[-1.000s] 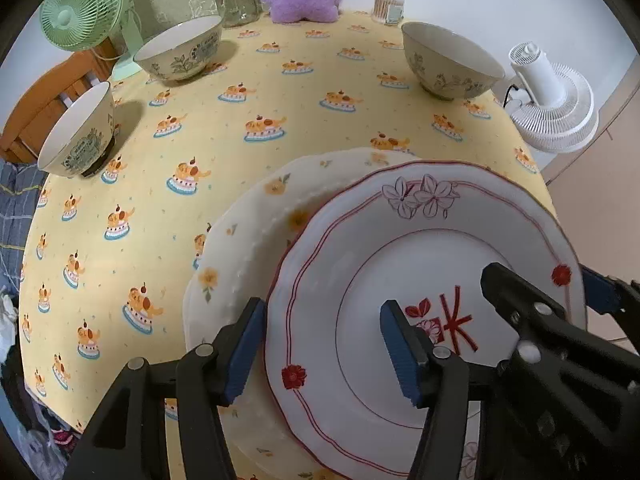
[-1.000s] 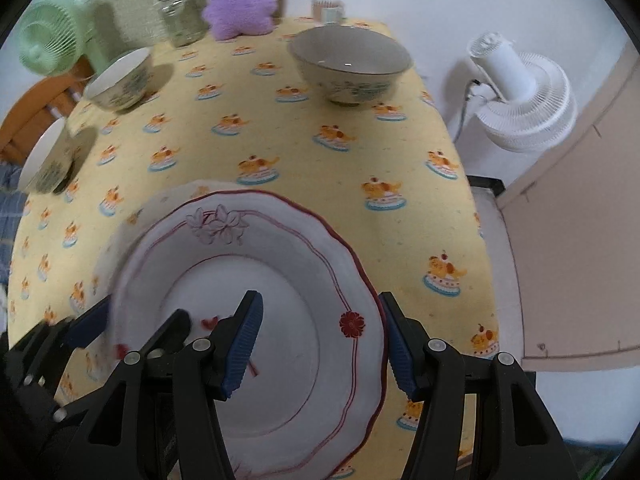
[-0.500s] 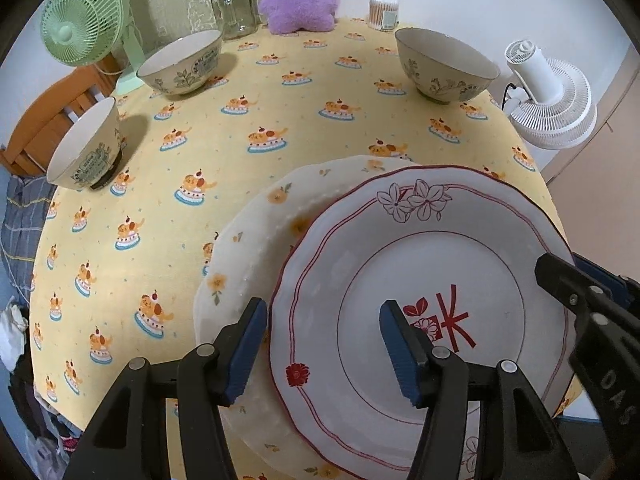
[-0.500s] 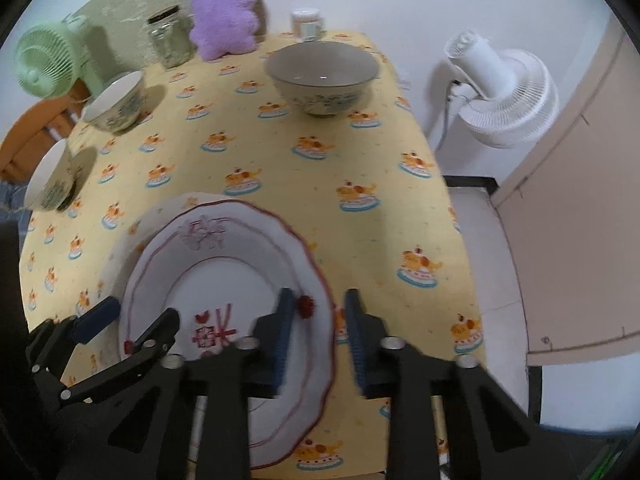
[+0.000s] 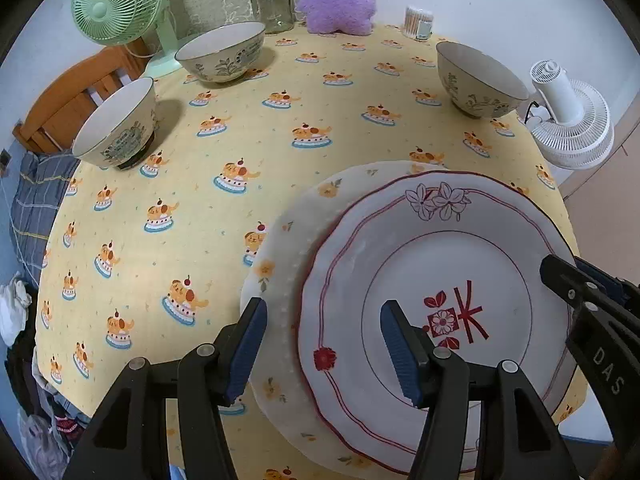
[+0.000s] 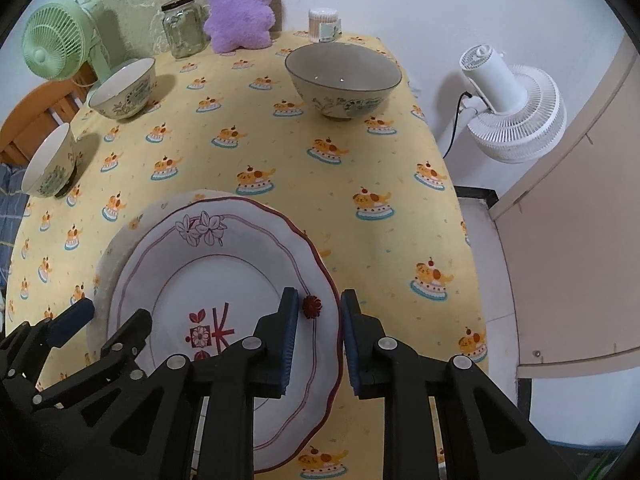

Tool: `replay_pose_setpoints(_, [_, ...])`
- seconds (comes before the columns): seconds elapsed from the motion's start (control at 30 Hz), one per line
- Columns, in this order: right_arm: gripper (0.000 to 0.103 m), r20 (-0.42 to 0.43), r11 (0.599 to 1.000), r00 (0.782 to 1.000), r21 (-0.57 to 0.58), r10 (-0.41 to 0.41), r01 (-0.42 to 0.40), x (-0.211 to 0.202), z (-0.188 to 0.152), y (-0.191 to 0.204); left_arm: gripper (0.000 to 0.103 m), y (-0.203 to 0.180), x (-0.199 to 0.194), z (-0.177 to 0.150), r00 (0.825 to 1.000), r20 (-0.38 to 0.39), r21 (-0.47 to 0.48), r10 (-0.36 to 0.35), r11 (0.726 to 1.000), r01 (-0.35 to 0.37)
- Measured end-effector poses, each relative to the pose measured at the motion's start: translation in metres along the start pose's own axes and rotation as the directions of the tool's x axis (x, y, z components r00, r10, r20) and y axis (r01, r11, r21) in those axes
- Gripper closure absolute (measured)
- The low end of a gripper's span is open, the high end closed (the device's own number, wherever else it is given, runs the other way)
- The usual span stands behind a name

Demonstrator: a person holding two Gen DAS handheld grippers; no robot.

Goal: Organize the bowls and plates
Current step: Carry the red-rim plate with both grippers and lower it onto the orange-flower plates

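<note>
On yellow tablecloth (image 5: pixel 280 152): right gripper (image 6: pixel 318 332) pinches red-rimmed plate (image 6: pixel 224 280) rim; left gripper (image 5: pixel 320 344) spread astride opposite rim.

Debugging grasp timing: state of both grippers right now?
Left gripper: open, straddling the plates' left edge.
Right gripper: shut on the red-rimmed plate.

My left wrist camera looked steeply down along left gripper (image 5: pixel 320 344), close above red-rimmed plate (image 5: pixel 440 260), facing far wall. My right wrist camera looked likewise down along right gripper (image 6: pixel 318 332), over same plate's (image 6: pixel 224 264) right rim. Both views shared yellow tablecloth (image 5: pixel 280 152) (image 6: pixel 280 152), three bowls, green fan (image 5: pixel 116 0) (image 6: pixel 52 48), white fan (image 5: pixel 572 124) (image 6: pixel 516 108).
</note>
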State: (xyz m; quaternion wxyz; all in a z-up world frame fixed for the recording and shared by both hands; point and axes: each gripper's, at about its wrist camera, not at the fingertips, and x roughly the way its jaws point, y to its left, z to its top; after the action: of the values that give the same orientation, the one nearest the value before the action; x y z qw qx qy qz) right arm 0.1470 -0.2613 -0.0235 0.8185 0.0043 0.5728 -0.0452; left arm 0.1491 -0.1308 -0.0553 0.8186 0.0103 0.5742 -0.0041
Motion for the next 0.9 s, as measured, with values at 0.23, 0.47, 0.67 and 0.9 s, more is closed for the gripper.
replay_pose_setpoints(0.23, [0.077, -0.012, 0.999, 1.0, -0.034, 0.008, -0.009, 0.006, 0.001, 0.015, 0.043, 0.004, -0.001, -0.001, 1.0, 0.003, 0.001, -0.003, 1.0, 0.003])
replay_pose_setpoints(0.47, [0.074, -0.053, 0.999, 0.999, -0.042, -0.004, 0.002, 0.018, -0.001, 0.023, 0.042, 0.003, -0.001, 0.0, 1.0, 0.005, 0.019, -0.001, 1.0, 0.001])
replay_pose_setpoints(0.67, [0.073, -0.057, 1.0, 0.998, -0.03, -0.001, -0.001, 0.02, -0.004, 0.021, 0.04, 0.0, 0.0, 0.001, 1.0, -0.001, 0.032, 0.005, 0.999, -0.005])
replay_pose_setpoints(0.9, [0.066, -0.064, 1.0, 0.998, -0.016, -0.015, 0.014, 0.019, -0.006, 0.019, 0.034, -0.001, 0.0, -0.003, 1.0, -0.024, 0.044, 0.0, 0.999, 0.001])
